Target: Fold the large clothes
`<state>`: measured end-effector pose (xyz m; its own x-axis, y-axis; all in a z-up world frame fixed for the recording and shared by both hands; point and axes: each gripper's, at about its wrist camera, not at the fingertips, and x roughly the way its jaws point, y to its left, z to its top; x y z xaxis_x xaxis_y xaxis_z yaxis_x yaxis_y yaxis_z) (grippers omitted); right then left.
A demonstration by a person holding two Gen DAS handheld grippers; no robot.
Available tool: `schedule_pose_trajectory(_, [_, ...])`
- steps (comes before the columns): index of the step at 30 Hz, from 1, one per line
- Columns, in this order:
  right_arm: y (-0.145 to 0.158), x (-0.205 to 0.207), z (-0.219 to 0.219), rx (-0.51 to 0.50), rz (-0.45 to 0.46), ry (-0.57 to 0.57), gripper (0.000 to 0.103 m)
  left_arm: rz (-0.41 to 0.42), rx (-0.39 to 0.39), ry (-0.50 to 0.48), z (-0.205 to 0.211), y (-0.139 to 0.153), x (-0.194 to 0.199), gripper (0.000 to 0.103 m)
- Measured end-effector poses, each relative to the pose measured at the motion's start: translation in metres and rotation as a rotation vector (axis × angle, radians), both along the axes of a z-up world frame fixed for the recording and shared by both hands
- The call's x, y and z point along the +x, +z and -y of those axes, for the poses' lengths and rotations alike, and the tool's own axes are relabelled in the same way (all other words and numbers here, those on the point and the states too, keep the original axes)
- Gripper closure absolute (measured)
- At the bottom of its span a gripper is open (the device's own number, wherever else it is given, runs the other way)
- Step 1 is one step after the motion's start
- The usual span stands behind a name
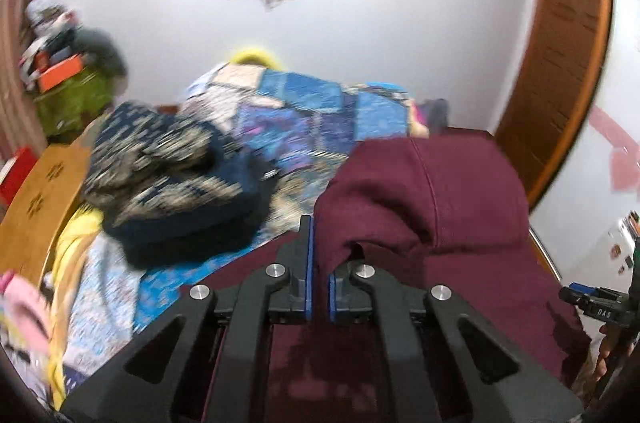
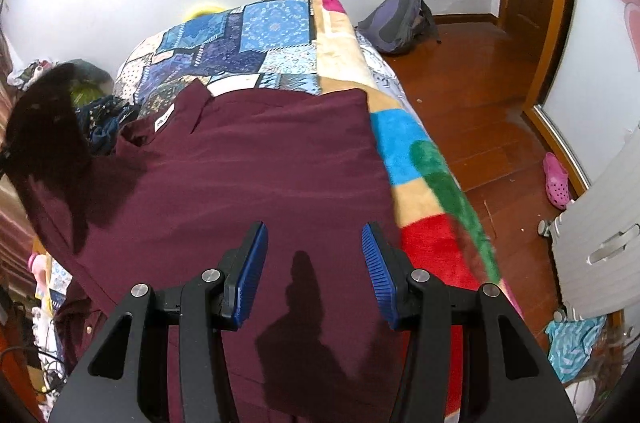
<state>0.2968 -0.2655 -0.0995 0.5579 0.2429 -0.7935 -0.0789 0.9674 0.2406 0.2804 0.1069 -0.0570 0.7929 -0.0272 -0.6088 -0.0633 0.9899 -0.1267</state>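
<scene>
Left gripper is pinched on a lifted fold of the maroon shirt; right gripper hovers spread over the shirt body, holding nothing. The shirt lies flat on the patchwork blanket, collar label at the far end.

To fold well: carry the pinched edge straight across, keep it taut, land it square to the opposite side, and use the right gripper to pin the body.

Only the right view shows the flat layout and the backpack; only the left view shows the grip and the navy patterned garment.
</scene>
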Motion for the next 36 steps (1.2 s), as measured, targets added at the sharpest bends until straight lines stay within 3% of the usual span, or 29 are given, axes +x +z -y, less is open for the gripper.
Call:
schedule_pose_trajectory(6, [-0.018,0.002,-0.015,-0.016,-0.055,0.008,0.058,-0.163,-0.050,0.064,-0.050,-0.066,-0.030,0.097])
schedule_pose_trajectory(9, [-0.026,0.001,-0.019,-0.048,-0.071,0.002,0.058,-0.270,-0.026,0.110,-0.061,-0.107,-0.043,0.095])
schedule_pose_trajectory(13, [-0.024,-0.003,-0.021,-0.079,-0.070,0.002,0.057,-0.432,-0.134,0.109,-0.083,-0.167,-0.061,0.092])
schedule_pose_trajectory(15, [-0.023,-0.003,-0.022,-0.089,-0.075,0.001,0.057,-0.468,-0.069,0.150,-0.087,-0.178,-0.070,0.092])
schedule_pose_trajectory(21, [-0.019,0.000,-0.028,-0.109,-0.090,0.021,0.057,-0.424,-0.040,0.215,-0.110,-0.163,-0.082,0.071])
schedule_pose_trajectory(23, [-0.013,0.004,-0.027,-0.090,-0.087,0.036,0.058,-0.391,-0.026,0.242,-0.118,-0.153,-0.080,0.056])
schedule_pose_trajectory(27, [0.003,0.015,-0.021,-0.043,-0.059,0.039,0.057,-0.327,-0.044,0.278,-0.135,-0.133,-0.070,0.049])
schedule_pose_trajectory(32, [0.020,0.040,-0.011,0.003,-0.042,0.030,0.057,-0.310,-0.180,0.287,-0.164,-0.133,-0.043,0.044])
schedule_pose_trajectory(36, [0.022,0.063,-0.003,0.022,-0.057,0.035,0.057,-0.366,-0.322,0.269,-0.179,-0.159,-0.018,0.044])
